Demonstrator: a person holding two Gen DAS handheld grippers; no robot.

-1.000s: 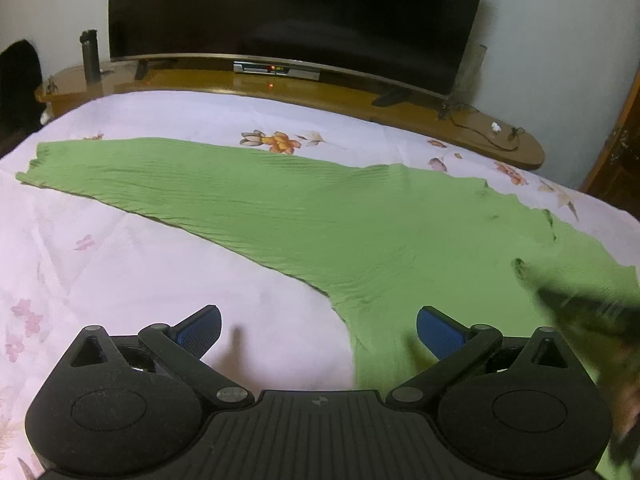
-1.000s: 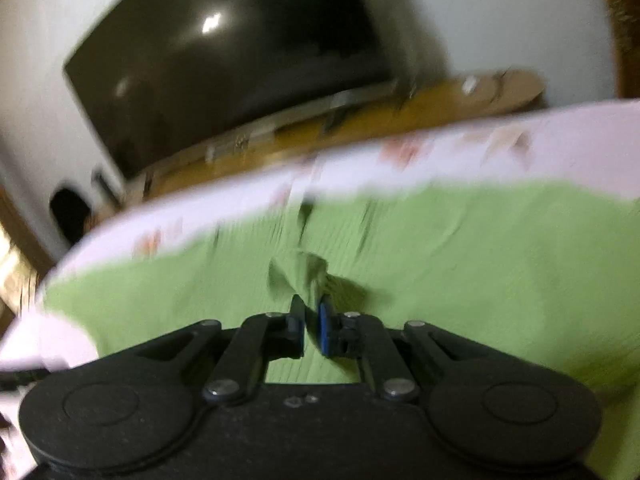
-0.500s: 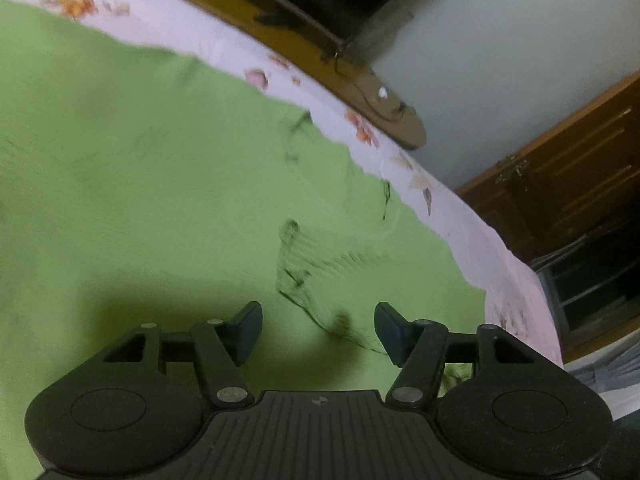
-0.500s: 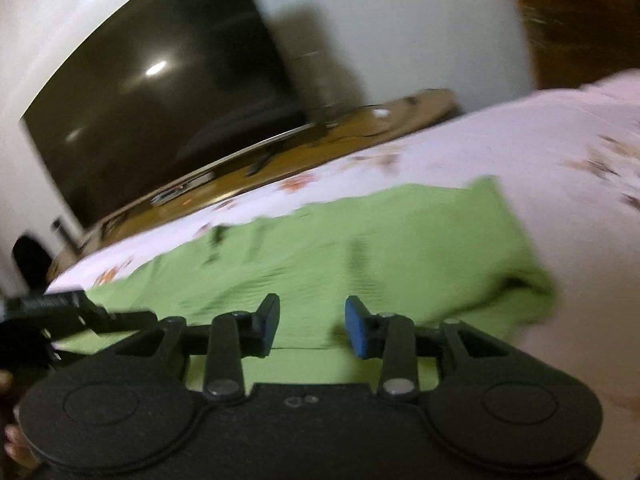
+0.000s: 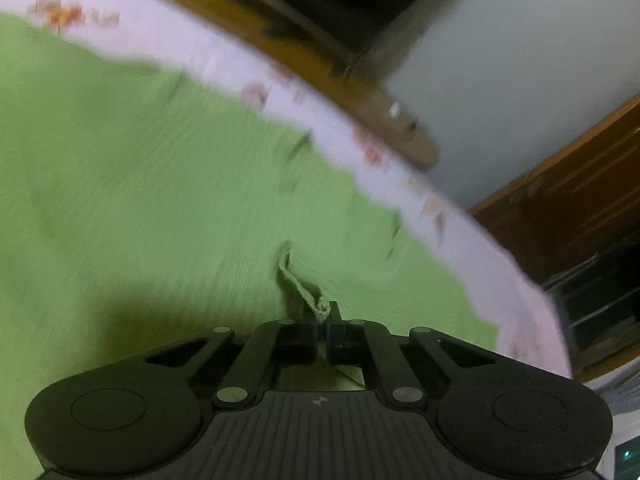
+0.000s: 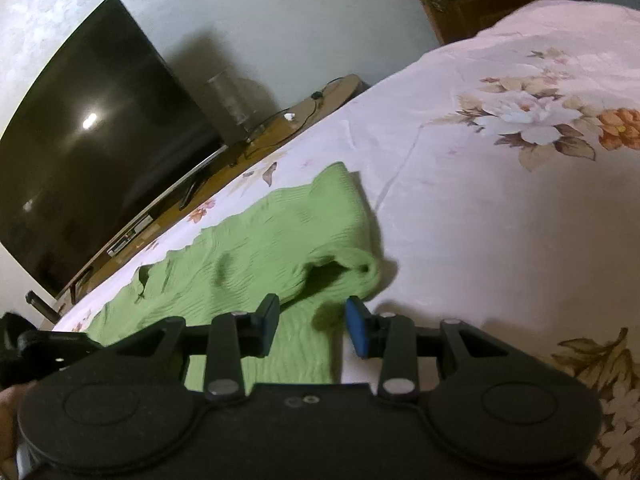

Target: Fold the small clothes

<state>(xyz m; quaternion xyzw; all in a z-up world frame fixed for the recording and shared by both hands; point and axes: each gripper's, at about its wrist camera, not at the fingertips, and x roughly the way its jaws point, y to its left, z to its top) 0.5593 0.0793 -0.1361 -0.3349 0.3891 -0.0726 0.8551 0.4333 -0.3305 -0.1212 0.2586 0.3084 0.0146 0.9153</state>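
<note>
Green garment (image 5: 140,200) pinched, left gripper (image 5: 322,322)

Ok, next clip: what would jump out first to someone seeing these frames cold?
The big green ribbed garment spread across the floral bedsheet dominates both views. In the left wrist view, the left tongs are shut on a pinched ridge of that fabric. In the right wrist view, the right tongs stand open just short of the garment's rolled-over end, with a large dark TV on the wall behind.
</note>
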